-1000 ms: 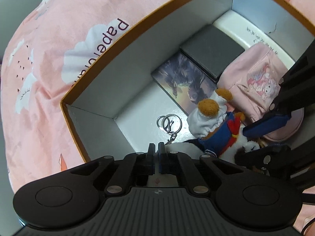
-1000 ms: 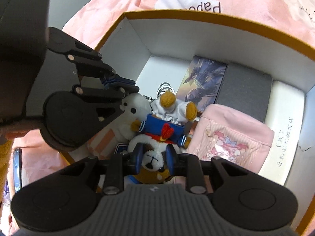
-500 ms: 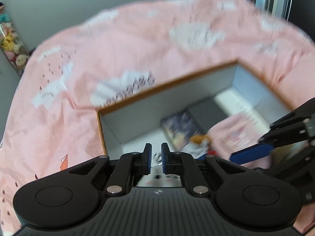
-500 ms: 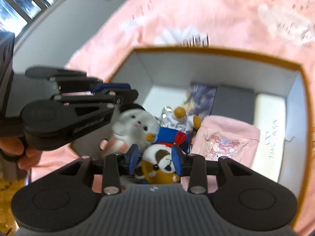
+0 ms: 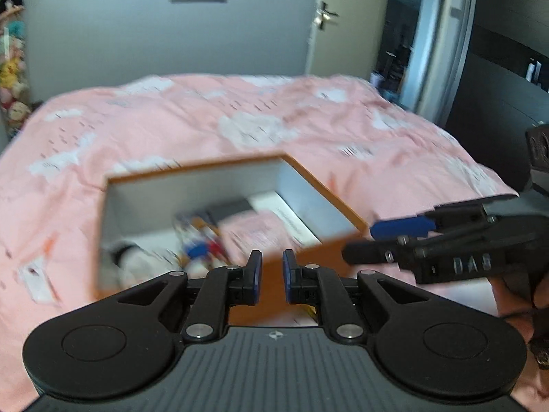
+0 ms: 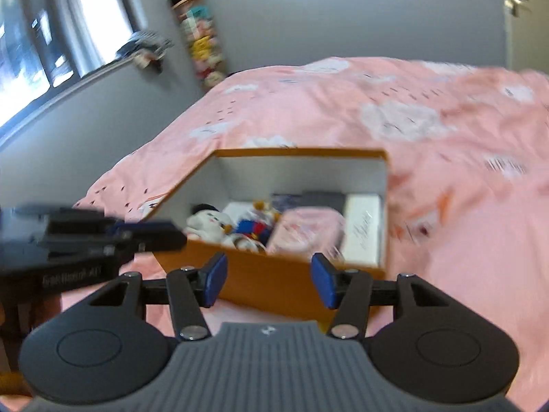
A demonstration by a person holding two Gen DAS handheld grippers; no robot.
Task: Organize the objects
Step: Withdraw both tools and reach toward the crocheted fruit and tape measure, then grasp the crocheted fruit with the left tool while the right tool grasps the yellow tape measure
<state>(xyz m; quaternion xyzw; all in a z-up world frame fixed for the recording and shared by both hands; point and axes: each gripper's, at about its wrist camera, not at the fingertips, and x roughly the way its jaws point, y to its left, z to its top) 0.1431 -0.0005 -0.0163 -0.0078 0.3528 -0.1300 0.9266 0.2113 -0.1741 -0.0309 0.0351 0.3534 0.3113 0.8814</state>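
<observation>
Left wrist view: orange box [image 5: 329, 202] on pink bed [image 5: 240, 120], blurred; inside, pink pouch [image 5: 260, 233], dark flat case [image 5: 230, 207], white item at the far right wall. Left claw [image 5: 272, 276] just cracked apart, narrow gap, nothing in it.

Right wrist view: box [image 6: 274, 274] holds white plush [image 6: 206, 221], blue-dressed plush [image 6: 252, 228] beside it, pink pouch [image 6: 305, 228], white box [image 6: 363, 230] against the right wall. Right claw [image 6: 271, 283] has been spreading, wide, empty.

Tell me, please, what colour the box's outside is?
Orange box, white inside; clearest in the right wrist view.
</observation>
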